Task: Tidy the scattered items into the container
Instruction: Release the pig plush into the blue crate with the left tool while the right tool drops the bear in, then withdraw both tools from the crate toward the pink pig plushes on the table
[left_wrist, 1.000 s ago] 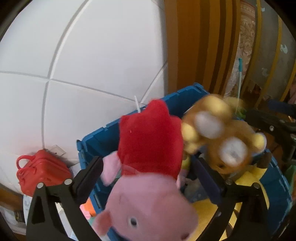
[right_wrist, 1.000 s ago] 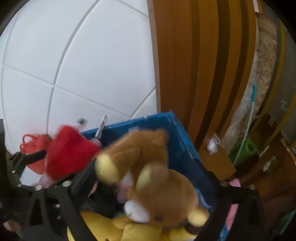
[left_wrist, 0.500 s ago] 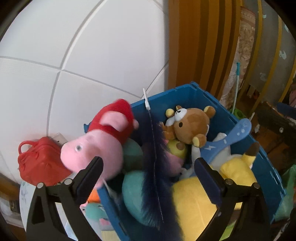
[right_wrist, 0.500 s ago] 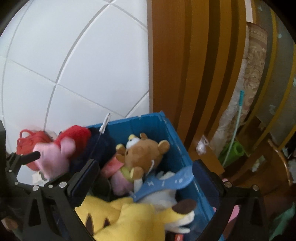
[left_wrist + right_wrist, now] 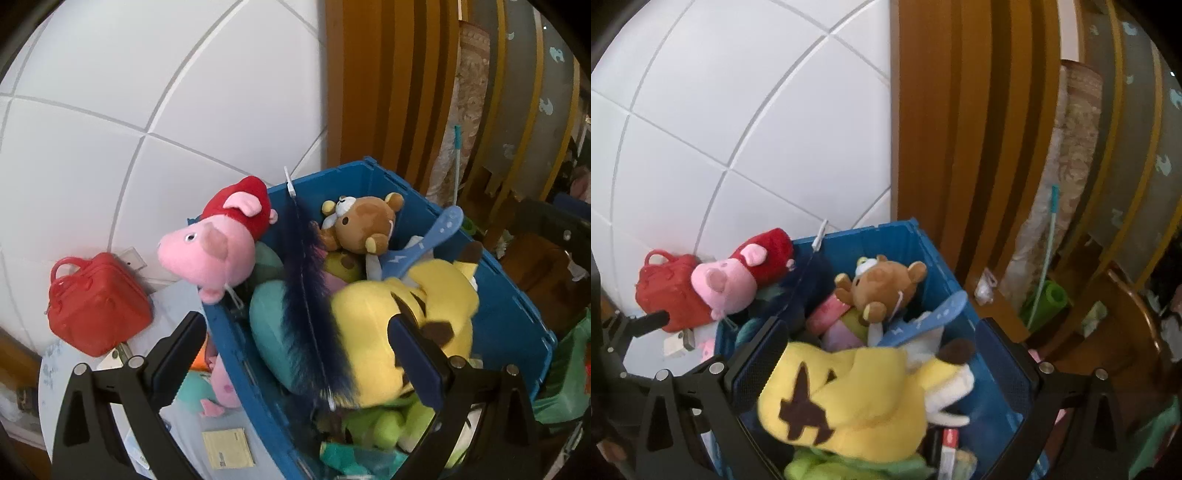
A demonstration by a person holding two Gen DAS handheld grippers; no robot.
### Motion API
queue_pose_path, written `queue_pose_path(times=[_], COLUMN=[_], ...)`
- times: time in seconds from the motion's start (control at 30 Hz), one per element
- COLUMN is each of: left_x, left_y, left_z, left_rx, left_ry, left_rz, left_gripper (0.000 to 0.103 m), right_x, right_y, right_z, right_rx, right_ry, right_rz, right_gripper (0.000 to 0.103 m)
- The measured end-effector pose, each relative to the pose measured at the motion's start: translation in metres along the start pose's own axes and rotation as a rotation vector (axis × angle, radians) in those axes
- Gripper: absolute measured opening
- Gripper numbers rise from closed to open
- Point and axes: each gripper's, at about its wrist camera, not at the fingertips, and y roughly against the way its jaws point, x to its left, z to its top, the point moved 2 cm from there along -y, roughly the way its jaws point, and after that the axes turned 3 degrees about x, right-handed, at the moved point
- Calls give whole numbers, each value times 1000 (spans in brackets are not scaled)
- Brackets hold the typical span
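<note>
Your left tool (image 5: 295, 354) stands wide open over the blue crate (image 5: 517, 314) and grips nothing; its two fingers (image 5: 177, 354) flank the near end of the crate without touching the toys below. Your right tool (image 5: 877, 363) is likewise spread wide and empty, one finger (image 5: 759, 363) at the crate's left wall, the other at its right wall, with the yellow plush (image 5: 857, 402) lying between them but untouched.

The pink pig plush (image 5: 218, 243) in its red dress rests on the crate's left rim, partly overhanging it. Its long axis runs diagonally, snout pointing down and left toward the red handbag (image 5: 96, 302), red body pointing up toward the tiled wall (image 5: 147, 92). The brown bear plush (image 5: 364, 225) lies inside the crate at the far end, head toward the far corner, its face turned left. A dark blue feather wand (image 5: 306, 302) lies lengthwise along the crate, its white tip at the far rim. The yellow plush fills the near right part of the crate, over a teal plush (image 5: 269, 325) and a green one (image 5: 384, 424). A blue paddle-shaped piece (image 5: 439, 236) points toward the far right rim.

Outside the crate, on the table (image 5: 184, 435) to the left, lie the red handbag, a yellow notepad (image 5: 227, 448) and other small plush toys (image 5: 210, 384).
</note>
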Motion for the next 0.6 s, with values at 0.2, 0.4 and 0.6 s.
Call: queue_pose_path(times=[0.2,0.4,0.6], left_x=[0,2,7], left_y=[39,69,90], left_z=[-29,-58,-96], left_rx=[-38,-55,-43], left_ry=[1,-8,-22], left_rz=[-19,-27,-34], left_gripper=[100,100,100], right_x=[3,18,41], right_y=[48,95,108], right_z=[-18,-38,-78], right_rx=[-42,-67,-8], right_ry=[-10,2,27], right_rz=[-20,-45,-80], right_gripper=[103,103,103])
